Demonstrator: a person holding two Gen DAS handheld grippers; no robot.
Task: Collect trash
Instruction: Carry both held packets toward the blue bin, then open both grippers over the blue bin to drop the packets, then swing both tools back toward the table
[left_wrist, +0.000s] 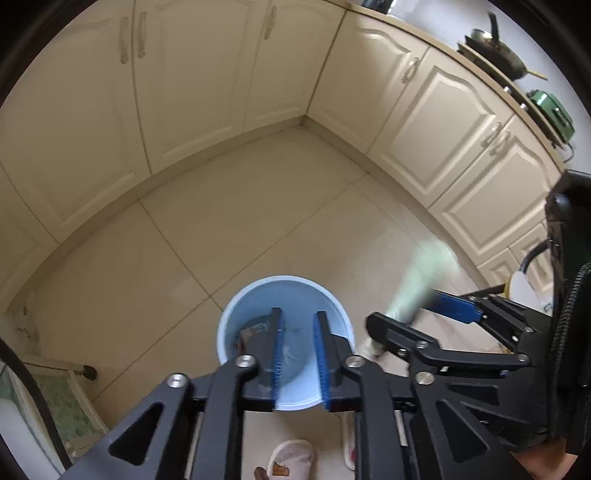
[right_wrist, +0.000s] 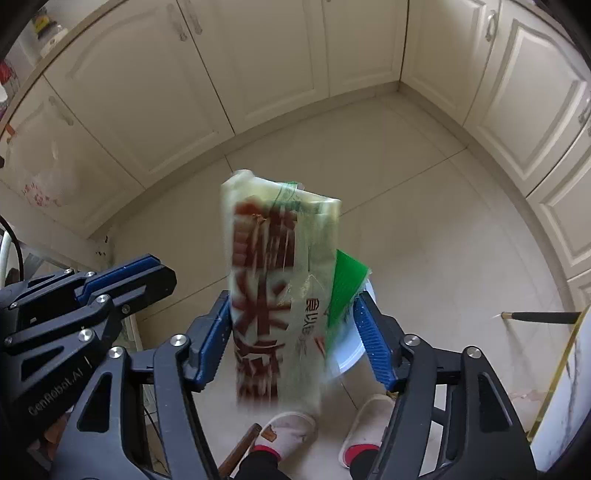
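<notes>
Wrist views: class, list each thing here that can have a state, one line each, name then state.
Left tongs: open, empty, above the bin.
Right tongs: open, with the bag between them.
Plastic food bag: upright, blurred, not yet in the bin.
Blue bin: uncovered, some trash already inside.
Cabinet doors: shut.

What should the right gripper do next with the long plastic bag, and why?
Probably nothing more than open a little wider and let it fall. The plastic bag hangs blurred between the right gripper's spread fingers, seemingly loose, and the blue bin lies partly beneath it, so it may land inside.
</notes>
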